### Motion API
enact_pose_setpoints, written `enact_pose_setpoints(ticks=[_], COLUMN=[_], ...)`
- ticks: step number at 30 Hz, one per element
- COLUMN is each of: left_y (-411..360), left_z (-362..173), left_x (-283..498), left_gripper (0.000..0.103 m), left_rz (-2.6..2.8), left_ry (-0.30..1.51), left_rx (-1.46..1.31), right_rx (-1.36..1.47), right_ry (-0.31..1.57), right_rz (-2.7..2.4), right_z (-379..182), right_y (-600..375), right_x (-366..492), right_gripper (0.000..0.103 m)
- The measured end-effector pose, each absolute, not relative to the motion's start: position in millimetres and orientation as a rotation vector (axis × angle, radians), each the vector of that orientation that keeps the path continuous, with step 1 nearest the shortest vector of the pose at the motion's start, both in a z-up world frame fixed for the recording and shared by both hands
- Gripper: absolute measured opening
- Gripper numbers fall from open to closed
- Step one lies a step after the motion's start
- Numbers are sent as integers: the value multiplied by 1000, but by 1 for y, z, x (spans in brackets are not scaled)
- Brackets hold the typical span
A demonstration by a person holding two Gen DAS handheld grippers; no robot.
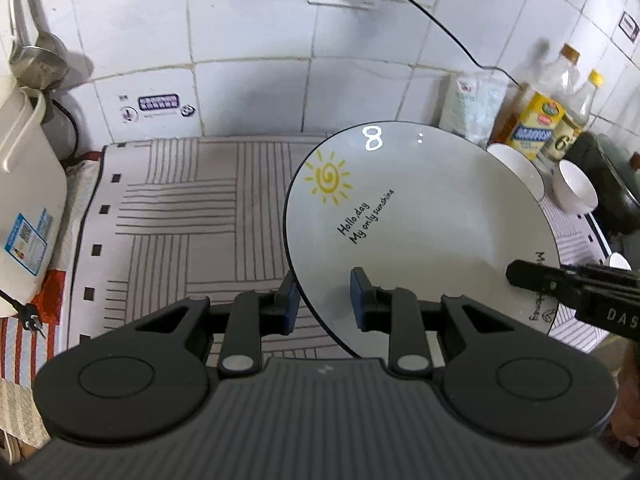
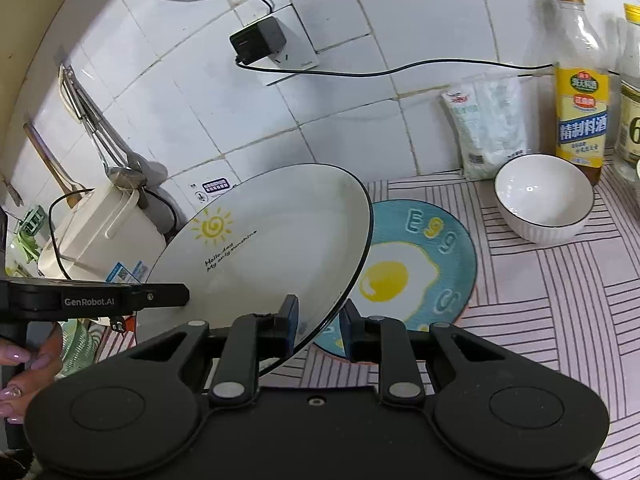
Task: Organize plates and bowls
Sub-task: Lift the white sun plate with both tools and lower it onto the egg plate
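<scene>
White sun-print plate [image 1: 420, 216] is held tilted above the striped mat [image 1: 168, 216], its rim clamped by left gripper [image 1: 325, 300] and right gripper [image 2: 318, 322]; egg-print plate [image 2: 424, 264] lies beneath.

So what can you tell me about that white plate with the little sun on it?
The white plate is round, glossy like ceramic, with a thin dark rim, a yellow spiral sun and black script reading "Hollo day, My only sunshine". It looks empty. It is held tilted above the striped mat, gripped at opposite edges by the left gripper and right gripper. A blue egg plate lies below it.
</scene>
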State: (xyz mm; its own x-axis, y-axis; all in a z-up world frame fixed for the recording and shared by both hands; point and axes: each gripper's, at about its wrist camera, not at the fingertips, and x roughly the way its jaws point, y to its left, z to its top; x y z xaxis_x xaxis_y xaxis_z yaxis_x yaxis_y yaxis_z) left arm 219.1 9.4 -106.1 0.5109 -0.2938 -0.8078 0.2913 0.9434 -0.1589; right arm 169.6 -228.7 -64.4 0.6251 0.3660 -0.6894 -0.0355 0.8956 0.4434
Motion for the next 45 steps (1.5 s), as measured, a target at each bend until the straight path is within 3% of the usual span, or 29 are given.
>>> enact_pose_setpoints(ticks=[28, 45], left_y=[-55, -67], left_z=[-175, -181], left_x=[271, 284], left_gripper=[25, 24], left_rz=[-389, -323], left_ry=[1121, 1219], left_rx=[-28, 15], right_rx=[488, 381], right_ry=[992, 1063], right_rz=[112, 44], right_z=[-122, -131], right_y=[-278, -262], right_x=[186, 200], right_gripper=[27, 28])
